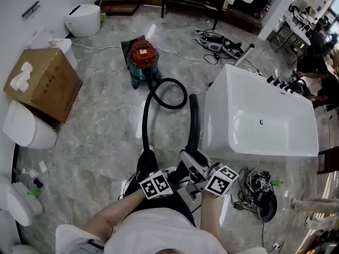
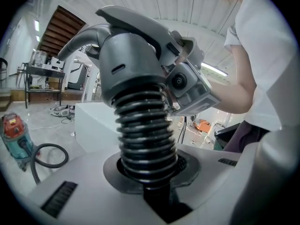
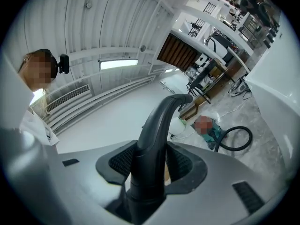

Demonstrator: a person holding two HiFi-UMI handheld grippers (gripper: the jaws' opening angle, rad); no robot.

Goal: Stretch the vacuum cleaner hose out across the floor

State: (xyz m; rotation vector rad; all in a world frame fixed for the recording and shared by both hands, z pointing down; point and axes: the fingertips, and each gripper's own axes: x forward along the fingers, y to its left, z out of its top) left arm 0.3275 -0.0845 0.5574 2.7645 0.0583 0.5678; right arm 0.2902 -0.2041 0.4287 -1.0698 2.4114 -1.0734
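The left gripper (image 2: 150, 170) pinches the ribbed black vacuum hose (image 2: 145, 125); the right gripper (image 3: 147, 172) clamps its curved black rigid end tube (image 3: 158, 123). From there the hose loops over the grey stone floor (image 1: 106, 120) to the red-topped canister vacuum (image 1: 143, 57).

Below you, the grey marble floor (image 1: 100, 126) carries a red-topped vacuum cleaner (image 1: 143, 57). Its black hose (image 1: 144, 123) loops across the floor near a white bathtub (image 1: 259, 123), and a cardboard box (image 1: 45, 83) sits to your left.
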